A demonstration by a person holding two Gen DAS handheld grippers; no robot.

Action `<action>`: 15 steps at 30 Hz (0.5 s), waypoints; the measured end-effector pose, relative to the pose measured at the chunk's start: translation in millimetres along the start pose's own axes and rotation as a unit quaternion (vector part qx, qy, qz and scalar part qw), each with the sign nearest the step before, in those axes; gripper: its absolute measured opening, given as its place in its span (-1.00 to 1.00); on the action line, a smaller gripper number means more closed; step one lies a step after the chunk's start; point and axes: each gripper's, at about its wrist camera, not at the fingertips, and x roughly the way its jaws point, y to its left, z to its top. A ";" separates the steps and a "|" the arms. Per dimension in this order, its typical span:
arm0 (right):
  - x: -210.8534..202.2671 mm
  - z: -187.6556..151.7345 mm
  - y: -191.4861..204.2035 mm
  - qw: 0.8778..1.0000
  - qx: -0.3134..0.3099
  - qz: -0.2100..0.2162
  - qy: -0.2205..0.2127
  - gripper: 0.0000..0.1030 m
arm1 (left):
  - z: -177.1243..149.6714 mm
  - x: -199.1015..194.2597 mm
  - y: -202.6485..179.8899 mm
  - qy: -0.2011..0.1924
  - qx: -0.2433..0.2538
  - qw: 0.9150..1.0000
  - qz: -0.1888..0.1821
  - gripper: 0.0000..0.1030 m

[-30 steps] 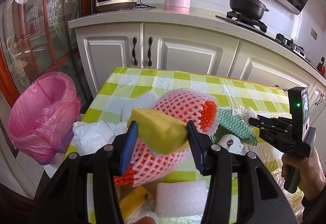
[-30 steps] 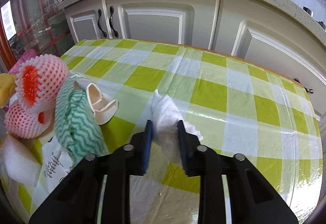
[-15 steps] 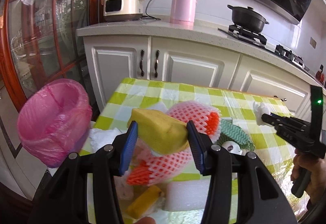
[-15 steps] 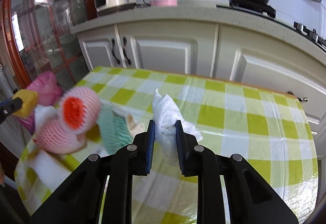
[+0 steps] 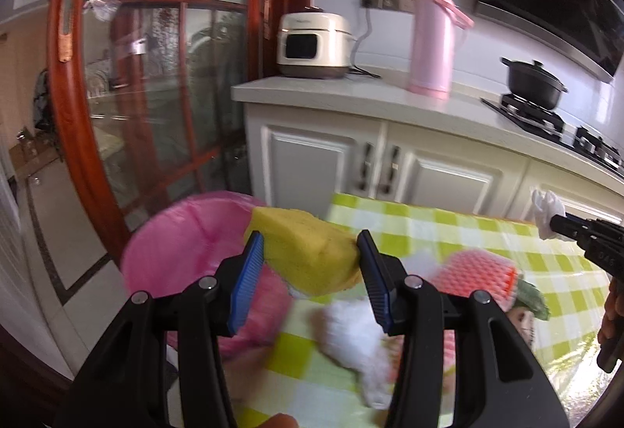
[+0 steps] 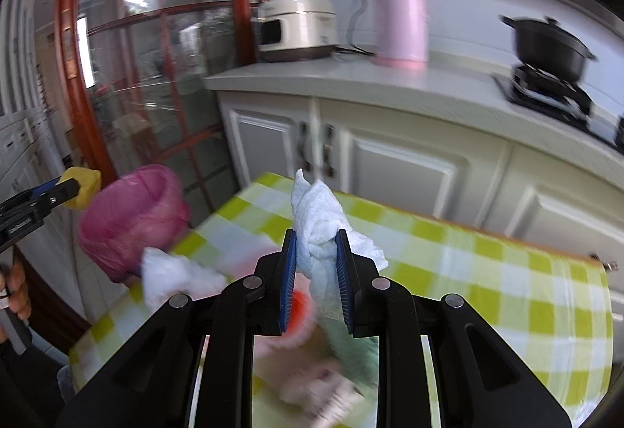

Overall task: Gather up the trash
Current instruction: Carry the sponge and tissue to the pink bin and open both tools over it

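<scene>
Left gripper (image 5: 310,258) clamped on sponge (image 5: 302,252); right gripper (image 6: 315,264) pinching tissue (image 6: 318,219). Bin (image 5: 187,244) at 10 o'clock. Risk: early release, trash missing rim, landing on floor.

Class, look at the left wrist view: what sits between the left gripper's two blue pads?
A yellow sponge, clamped between the pads of the left gripper, seen in the left wrist view.
</scene>
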 end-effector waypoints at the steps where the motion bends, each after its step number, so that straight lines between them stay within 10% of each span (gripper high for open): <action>1: 2.9 5.0 7.6 1.000 -0.004 0.006 -0.002 -0.58 | 2.9 1.1 10.0 -0.001 -0.004 1.000 0.005 -0.07; 15: 93.0 71.2 148.2 0.989 -0.046 0.141 0.026 -0.58 | 16.8 26.3 103.4 0.009 -0.049 0.998 0.039 -0.06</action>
